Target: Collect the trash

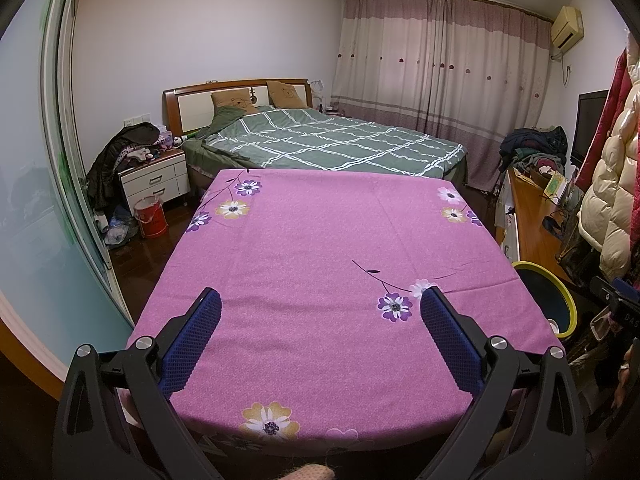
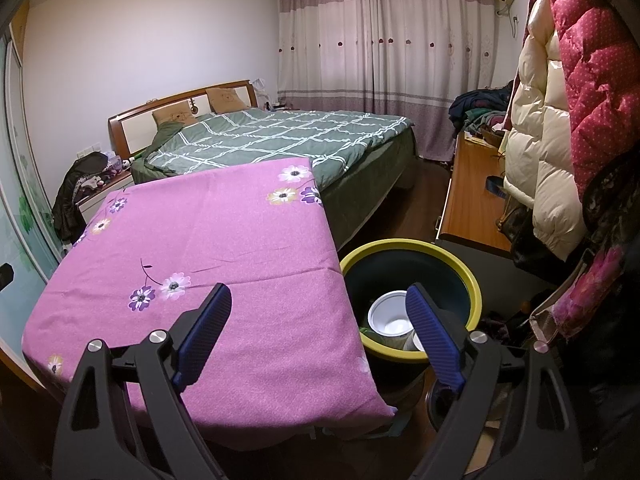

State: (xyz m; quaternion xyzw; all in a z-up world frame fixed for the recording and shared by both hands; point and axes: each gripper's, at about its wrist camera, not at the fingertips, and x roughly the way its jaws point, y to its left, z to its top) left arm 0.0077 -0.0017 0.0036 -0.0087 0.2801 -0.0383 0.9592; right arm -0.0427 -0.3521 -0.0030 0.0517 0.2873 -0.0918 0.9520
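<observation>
We hold the left gripper (image 1: 320, 308) and right gripper (image 2: 318, 308) spread, empty; a white plastic bowl (image 2: 390, 319), seemingly light, thin and crushable, best pinched at its rim, lies inside the yellow-rimmed dark bin (image 2: 472, 280).

My left gripper (image 1: 320, 300) hangs level with its jaws spread wide and nothing between the blue pads (image 1: 191, 344). My right gripper (image 2: 318, 300) is tipped slightly downward, jaws equally wide and holding nothing. At the left view's right edge I can make out what may be a hand (image 1: 626, 376), too blurred to confirm.
</observation>
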